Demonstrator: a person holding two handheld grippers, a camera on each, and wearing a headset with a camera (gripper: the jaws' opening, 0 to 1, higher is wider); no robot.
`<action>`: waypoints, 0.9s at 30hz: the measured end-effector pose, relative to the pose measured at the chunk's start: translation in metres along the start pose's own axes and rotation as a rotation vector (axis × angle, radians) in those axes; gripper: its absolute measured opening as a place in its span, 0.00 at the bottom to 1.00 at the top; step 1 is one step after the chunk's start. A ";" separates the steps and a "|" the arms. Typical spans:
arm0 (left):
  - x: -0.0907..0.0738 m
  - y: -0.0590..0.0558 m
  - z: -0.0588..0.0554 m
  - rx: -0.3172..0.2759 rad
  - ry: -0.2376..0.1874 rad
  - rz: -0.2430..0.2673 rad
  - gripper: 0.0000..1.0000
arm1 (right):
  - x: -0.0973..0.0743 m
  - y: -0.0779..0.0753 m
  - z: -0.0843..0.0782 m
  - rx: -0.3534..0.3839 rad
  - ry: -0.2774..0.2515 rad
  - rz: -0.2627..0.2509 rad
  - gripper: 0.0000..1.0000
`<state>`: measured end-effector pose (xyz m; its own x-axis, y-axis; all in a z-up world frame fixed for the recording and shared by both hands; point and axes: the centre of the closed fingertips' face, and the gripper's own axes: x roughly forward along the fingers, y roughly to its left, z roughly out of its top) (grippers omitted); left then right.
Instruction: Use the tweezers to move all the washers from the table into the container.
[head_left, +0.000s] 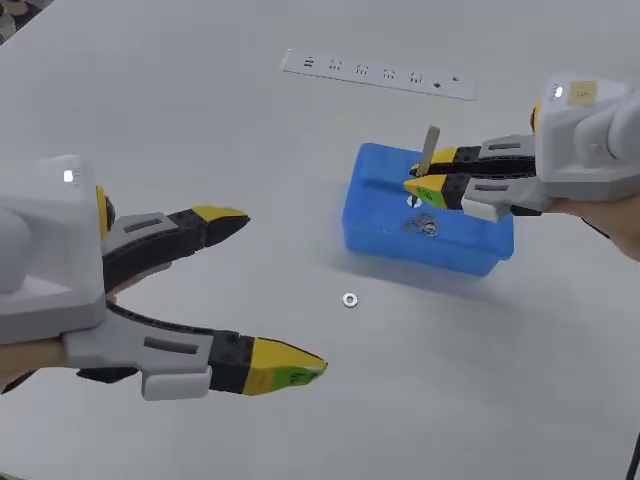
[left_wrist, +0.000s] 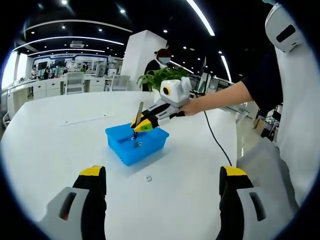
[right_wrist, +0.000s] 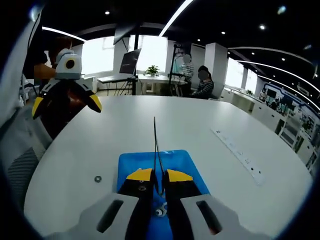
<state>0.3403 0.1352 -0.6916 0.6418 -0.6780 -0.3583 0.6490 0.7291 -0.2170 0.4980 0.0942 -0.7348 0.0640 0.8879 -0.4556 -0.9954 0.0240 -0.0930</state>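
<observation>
A wide, smooth white table (head_left: 150, 100) carries three things. A blue rectangular plastic container (head_left: 430, 252) sits directly beneath the right gripper (head_left: 425, 172). One small silver metal washer (head_left: 349, 299) lies between that container and the left gripper (head_left: 283, 293). A long white power strip (head_left: 378, 75) lies beyond the right gripper.

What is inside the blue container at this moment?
A few washers lie on the floor of the blue container. The right gripper, holding tweezers above it, covers part of the floor, so the count is unclear.
</observation>
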 end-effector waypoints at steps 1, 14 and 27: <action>0.001 0.000 0.000 -0.001 0.002 0.000 0.99 | 0.001 0.000 -0.002 -0.004 0.005 0.000 0.09; 0.007 -0.003 0.002 -0.001 0.004 -0.009 0.99 | 0.002 0.006 -0.006 -0.011 0.027 0.038 0.10; 0.011 0.006 0.016 -0.004 -0.025 -0.015 0.99 | 0.000 0.009 -0.001 -0.038 0.012 0.041 0.07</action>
<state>0.3571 0.1306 -0.6823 0.6419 -0.6913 -0.3318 0.6572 0.7189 -0.2263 0.4892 0.0942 -0.7369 0.0242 0.8820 -0.4707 -0.9938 -0.0299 -0.1071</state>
